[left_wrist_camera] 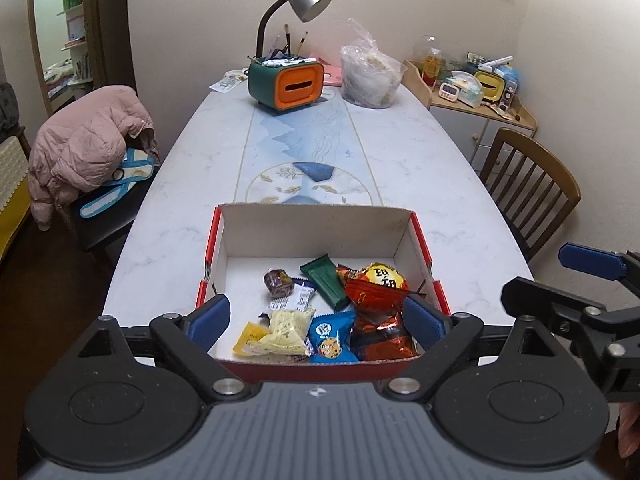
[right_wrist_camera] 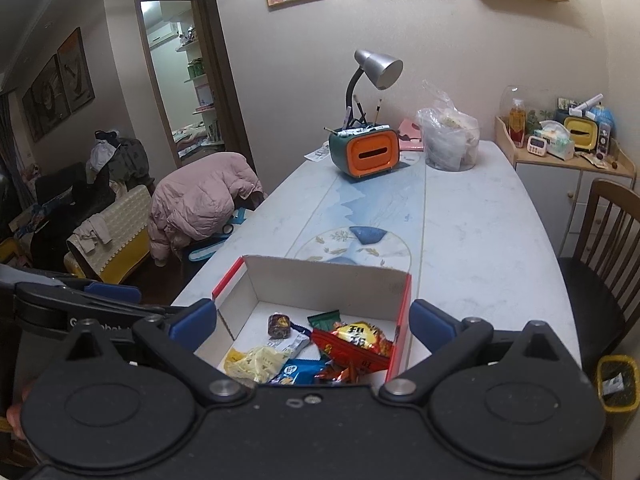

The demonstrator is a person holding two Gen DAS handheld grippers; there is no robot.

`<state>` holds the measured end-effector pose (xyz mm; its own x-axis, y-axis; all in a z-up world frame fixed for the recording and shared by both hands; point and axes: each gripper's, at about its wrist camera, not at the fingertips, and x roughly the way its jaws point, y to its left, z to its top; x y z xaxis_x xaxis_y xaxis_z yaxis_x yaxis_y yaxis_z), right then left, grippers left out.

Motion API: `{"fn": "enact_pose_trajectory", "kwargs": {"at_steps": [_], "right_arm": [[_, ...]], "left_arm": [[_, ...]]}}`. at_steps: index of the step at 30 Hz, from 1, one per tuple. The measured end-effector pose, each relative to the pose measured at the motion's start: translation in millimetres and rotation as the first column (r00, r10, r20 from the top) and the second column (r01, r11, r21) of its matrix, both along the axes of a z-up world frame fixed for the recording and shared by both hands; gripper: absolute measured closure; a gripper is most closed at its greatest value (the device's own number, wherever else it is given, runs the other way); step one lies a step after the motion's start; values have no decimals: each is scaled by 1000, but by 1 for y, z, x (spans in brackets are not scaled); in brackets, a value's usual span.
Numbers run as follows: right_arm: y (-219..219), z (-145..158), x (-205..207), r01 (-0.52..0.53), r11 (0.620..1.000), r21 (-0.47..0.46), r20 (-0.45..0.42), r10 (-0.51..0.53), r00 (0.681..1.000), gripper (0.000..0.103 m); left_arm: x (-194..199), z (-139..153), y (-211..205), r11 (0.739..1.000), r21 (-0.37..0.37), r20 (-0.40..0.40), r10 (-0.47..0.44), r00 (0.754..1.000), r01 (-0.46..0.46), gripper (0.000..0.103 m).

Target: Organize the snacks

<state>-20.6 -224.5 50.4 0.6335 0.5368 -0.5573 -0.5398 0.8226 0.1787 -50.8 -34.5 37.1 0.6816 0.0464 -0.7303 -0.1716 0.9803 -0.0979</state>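
Note:
A red-sided cardboard box (left_wrist_camera: 316, 224) with a white inside stands at the near end of the table; it also shows in the right wrist view (right_wrist_camera: 326, 282). Several snack packets lie in it: a red-orange bag (left_wrist_camera: 376, 286), a green bar (left_wrist_camera: 326, 280), a blue cookie pack (left_wrist_camera: 330, 338), a pale yellow pack (left_wrist_camera: 286, 330) and a small dark round candy (left_wrist_camera: 278, 282). My left gripper (left_wrist_camera: 316, 320) is open and empty, its pads straddling the box's near part. My right gripper (right_wrist_camera: 312, 322) is open and empty above the box; it also shows in the left wrist view (left_wrist_camera: 560, 276).
On the far table stand an orange-green tissue box with a desk lamp (left_wrist_camera: 286, 84) and a clear plastic bag (left_wrist_camera: 370, 76). A chair with a pink jacket (left_wrist_camera: 86, 144) stands left, a wooden chair (left_wrist_camera: 528, 184) right. A yellow bin (right_wrist_camera: 616, 382) sits on the floor.

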Motion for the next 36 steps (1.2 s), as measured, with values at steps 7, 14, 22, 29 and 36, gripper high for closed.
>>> {"fn": "enact_pose_trajectory", "kwargs": {"at_steps": [7, 14, 22, 29, 36], "right_arm": [[1, -6, -9, 22, 1000, 17, 1, -22, 1000, 0], [-2, -4, -12, 50, 997, 50, -3, -50, 999, 0], [-5, -9, -8, 91, 995, 35, -35, -90, 995, 0], [-2, -12, -8, 72, 997, 37, -51, -70, 996, 0], [-1, -14, -5, 85, 996, 40, -69, -82, 994, 0]], "left_arm": [[-5, -6, -5, 1000, -4, -21, 1, 1000, -1, 9], [-8, -5, -7, 1000, -6, -25, 3, 1000, -3, 9], [-7, -6, -10, 1000, -7, -25, -14, 1000, 14, 9], [-3, -11, -8, 1000, -17, -49, -13, 999, 12, 9], [0, -14, -4, 1000, -25, -57, -6, 998, 5, 9]]}}
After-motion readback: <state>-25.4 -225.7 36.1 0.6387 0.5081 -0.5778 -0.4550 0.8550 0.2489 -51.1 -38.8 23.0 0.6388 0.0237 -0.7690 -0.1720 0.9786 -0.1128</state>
